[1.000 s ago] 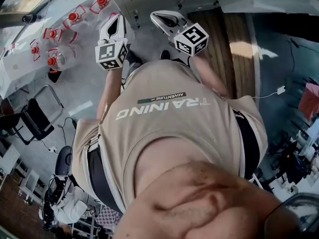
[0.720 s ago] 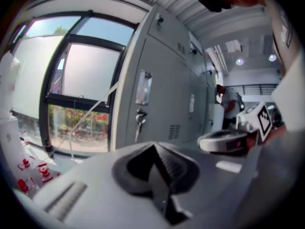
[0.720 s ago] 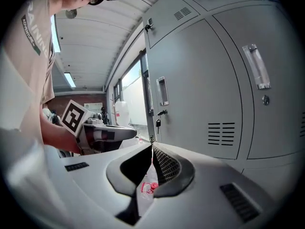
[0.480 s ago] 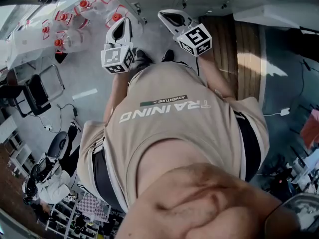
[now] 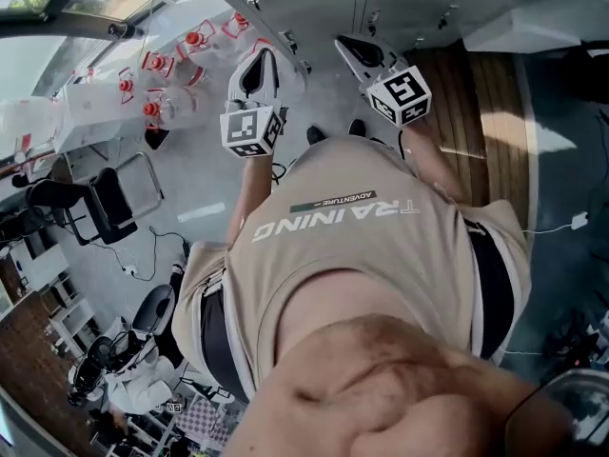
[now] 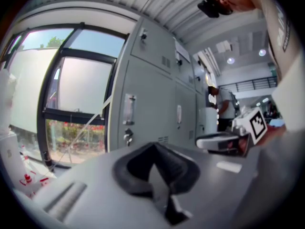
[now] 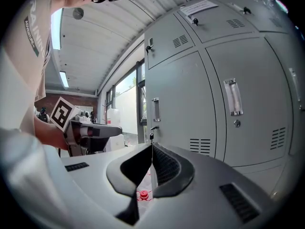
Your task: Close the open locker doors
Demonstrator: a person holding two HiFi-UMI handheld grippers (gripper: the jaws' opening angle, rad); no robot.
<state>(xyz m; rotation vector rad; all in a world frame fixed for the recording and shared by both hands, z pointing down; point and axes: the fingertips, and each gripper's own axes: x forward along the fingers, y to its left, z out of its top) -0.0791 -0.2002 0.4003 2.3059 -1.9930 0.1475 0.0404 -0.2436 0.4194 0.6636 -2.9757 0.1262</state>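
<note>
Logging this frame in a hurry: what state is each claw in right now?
Left claw: closed, holding nothing.
Right claw: closed, holding nothing.

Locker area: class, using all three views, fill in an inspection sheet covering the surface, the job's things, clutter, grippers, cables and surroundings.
surface: grey floor, with wooden boards on the person's right.
job's things: grey lockers; the doors facing both gripper views look shut, and a key hangs in one lock; no open door clearly seen.
clutter: red-capped water bottles and black chairs on the left.
grippers: left gripper and right gripper, jaws together, empty, touching nothing.
cables: black cable on the floor at left; white cable at right.
surroundings: window beside the lockers; another person farther along.
</note>
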